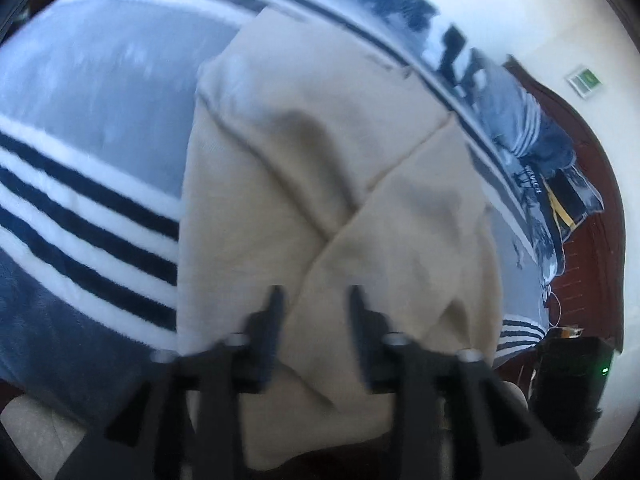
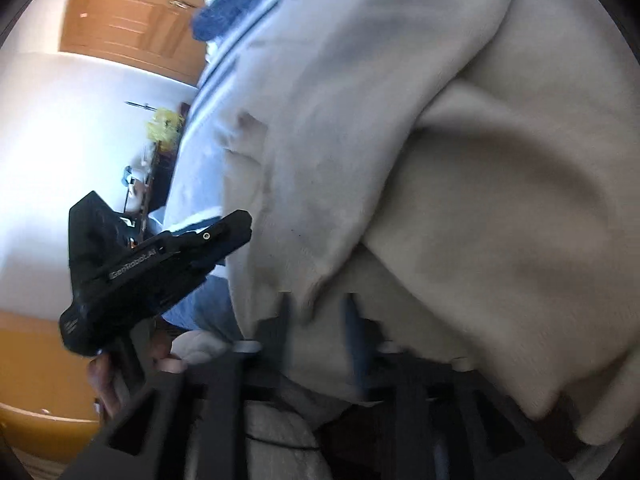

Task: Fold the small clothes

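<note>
A soft, matte beige garment, thick like fleece and creased into rounded folds with raised seams crossing it, lies on a plush blue-grey blanket banded in navy and white stripes. The left gripper holds its two dark, flat fingers apart, with beige cloth bulging between them. The right gripper also stands parted over a hanging flap of the garment; motion blur smears its fingers. In the right view the left gripper's black plastic body shows, its tips hidden behind cloth
</note>
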Motion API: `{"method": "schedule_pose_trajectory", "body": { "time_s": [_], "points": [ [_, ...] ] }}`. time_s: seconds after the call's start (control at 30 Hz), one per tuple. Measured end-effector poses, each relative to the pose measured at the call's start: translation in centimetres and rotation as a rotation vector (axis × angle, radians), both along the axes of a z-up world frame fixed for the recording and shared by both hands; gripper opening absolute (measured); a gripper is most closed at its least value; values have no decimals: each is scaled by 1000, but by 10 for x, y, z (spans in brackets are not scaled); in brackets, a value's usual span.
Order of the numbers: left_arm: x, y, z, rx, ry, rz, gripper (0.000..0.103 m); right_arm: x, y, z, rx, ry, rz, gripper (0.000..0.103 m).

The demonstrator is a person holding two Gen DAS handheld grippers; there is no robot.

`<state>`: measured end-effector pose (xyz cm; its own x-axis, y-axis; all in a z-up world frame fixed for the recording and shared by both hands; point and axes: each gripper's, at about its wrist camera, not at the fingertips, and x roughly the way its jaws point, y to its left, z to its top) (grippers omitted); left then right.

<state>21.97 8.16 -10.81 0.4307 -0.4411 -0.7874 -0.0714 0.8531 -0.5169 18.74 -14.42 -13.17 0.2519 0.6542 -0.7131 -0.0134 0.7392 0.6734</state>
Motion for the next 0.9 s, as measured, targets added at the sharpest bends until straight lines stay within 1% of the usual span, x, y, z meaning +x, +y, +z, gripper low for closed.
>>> {"method": "schedule_pose_trajectory", "body": {
  "time_s": [0.03,0.1,0.13,0.2,0.27,0.3,0.33,0.4,0.43,0.5,0.53,0.6,0.63,0.67,0.77,0.83,0.9],
  "points": [
    [-5,-3,4,5,-14,2,48,-5,-8,8,-20,-32,-7,68],
    [-15,-9,6,6,-17,5,50,-16,-28,25,-62,-101,-10,68],
    [-18,-14,6,4,-9,9,53,-19,-38,30,-79,-118,-13,68],
    [-30,-19,10,13,-19,31,58,-31,-69,38,-112,-151,-57,68],
    [-42,-20,10,69,-23,53,63,-34,-102,44,-142,-170,-131,68],
    [-48,-19,8,99,-22,64,64,-38,-123,44,-163,-167,-173,68],
    [-58,-18,6,139,-20,84,64,-45,-145,40,-174,-155,-227,68],
    [-68,-12,1,164,-4,103,64,-54,-177,31,-180,-123,-286,68],
    [-73,-6,-2,166,17,116,64,-59,-191,25,-175,-103,-320,68],
    [-78,3,-7,156,42,143,64,-64,-215,10,-134,-48,-384,67],
    [-78,9,-9,134,54,166,64,-65,-225,5,-121,-19,-402,63],
    [-78,17,-13,102,78,195,64,-65,-228,-4,-109,15,-405,59],
    [-79,20,-17,89,93,204,64,-63,-226,-9,-109,36,-395,52],
    [-81,22,-21,86,109,210,64,-62,-225,-13,-110,57,-390,50],
    [-83,23,-27,97,134,212,64,-58,-229,-27,-96,102,-408,50],
    [-85,21,-27,105,130,207,64,-58,-232,-35,-110,121,-409,50],
    [-84,15,-31,120,139,183,64,-52,-224,-45,-147,151,-385,50]
  ]
}}
